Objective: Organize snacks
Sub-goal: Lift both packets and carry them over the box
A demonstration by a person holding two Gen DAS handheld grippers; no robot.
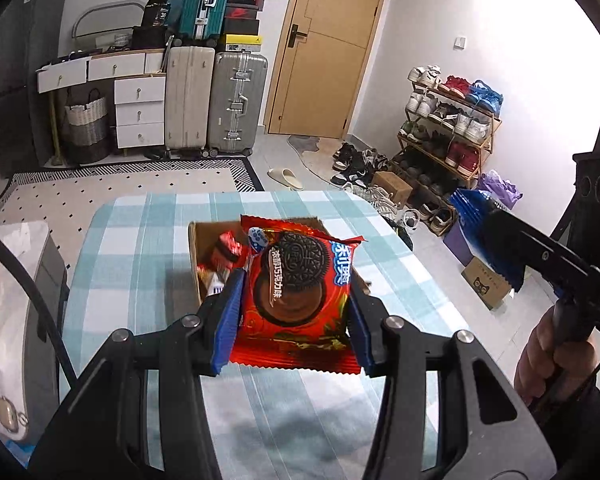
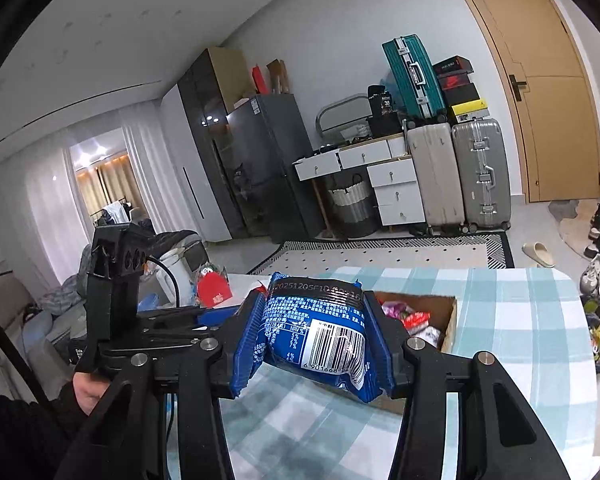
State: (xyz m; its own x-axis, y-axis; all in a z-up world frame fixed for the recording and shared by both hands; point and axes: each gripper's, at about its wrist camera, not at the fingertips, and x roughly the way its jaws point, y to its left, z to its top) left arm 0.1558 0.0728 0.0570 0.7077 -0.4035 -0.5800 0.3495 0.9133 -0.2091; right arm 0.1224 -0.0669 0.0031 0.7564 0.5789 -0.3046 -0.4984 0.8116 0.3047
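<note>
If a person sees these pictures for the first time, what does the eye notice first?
First, the red Oreo packet clamped in the left gripper, above the checked tablecloth. Next, the blue packet pinched in the right gripper. Behind both sits an open cardboard box of snacks.

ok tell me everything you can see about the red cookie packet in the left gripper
The red cookie packet is a glossy plastic wrapper with crimped ends, printed with a dark sandwich cookie, a blue band and white lettering. It looks sealed and puffy. The left gripper clamps it, one blue pad on each side edge, printed face up toward the camera. It hangs in the air above the checked tablecloth, in front of the open cardboard box of other snacks, touching nothing but the pads.
</note>
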